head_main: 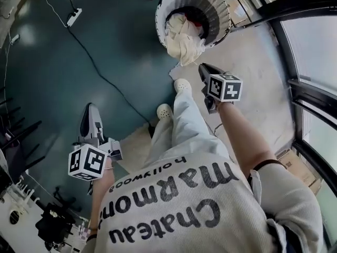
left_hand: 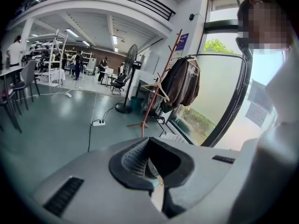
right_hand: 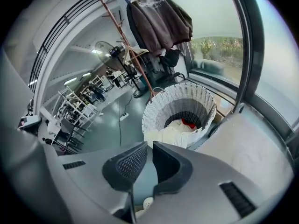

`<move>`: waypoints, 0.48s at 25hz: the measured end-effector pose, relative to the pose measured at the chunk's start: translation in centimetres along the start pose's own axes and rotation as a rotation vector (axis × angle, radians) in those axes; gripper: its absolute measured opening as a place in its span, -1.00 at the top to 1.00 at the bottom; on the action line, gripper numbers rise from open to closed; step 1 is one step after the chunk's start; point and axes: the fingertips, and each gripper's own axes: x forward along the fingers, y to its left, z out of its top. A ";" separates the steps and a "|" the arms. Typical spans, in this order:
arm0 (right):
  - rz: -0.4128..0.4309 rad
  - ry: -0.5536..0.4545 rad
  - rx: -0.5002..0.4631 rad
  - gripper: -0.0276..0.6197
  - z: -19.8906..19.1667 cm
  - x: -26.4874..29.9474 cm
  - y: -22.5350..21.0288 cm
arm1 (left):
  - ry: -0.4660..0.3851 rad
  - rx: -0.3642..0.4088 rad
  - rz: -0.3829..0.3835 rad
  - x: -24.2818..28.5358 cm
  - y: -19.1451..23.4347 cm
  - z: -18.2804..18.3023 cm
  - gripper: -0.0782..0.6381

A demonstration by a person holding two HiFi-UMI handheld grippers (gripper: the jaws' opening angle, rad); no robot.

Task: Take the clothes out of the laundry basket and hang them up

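Note:
The white woven laundry basket (head_main: 213, 9) stands on the floor ahead of me, near the window. Cream clothes (head_main: 184, 41) spill over its near rim, and a red piece (right_hand: 189, 123) lies deeper inside the basket (right_hand: 163, 106). My right gripper (head_main: 204, 70) hangs just short of the basket, pointing down toward it, shut and empty (right_hand: 149, 146). My left gripper (head_main: 89, 112) is lower left over the dark floor, well away from the basket, also shut with nothing in it (left_hand: 148, 143). A coat rack (left_hand: 161, 80) holds dark jackets (left_hand: 182, 80) and a wooden hanger (left_hand: 156, 88).
The person's legs and white shoes (head_main: 181, 84) stand between the grippers. A black cable (head_main: 100, 75) and a power strip (head_main: 73, 17) cross the floor. A standing fan (left_hand: 130, 59) is beside the rack. The window frame (head_main: 303, 94) runs along the right.

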 end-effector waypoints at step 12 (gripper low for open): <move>-0.022 0.131 -0.019 0.44 3.0 11.6 -4.0 | 0.092 -0.070 0.120 5.3 0.4 -2.1 0.76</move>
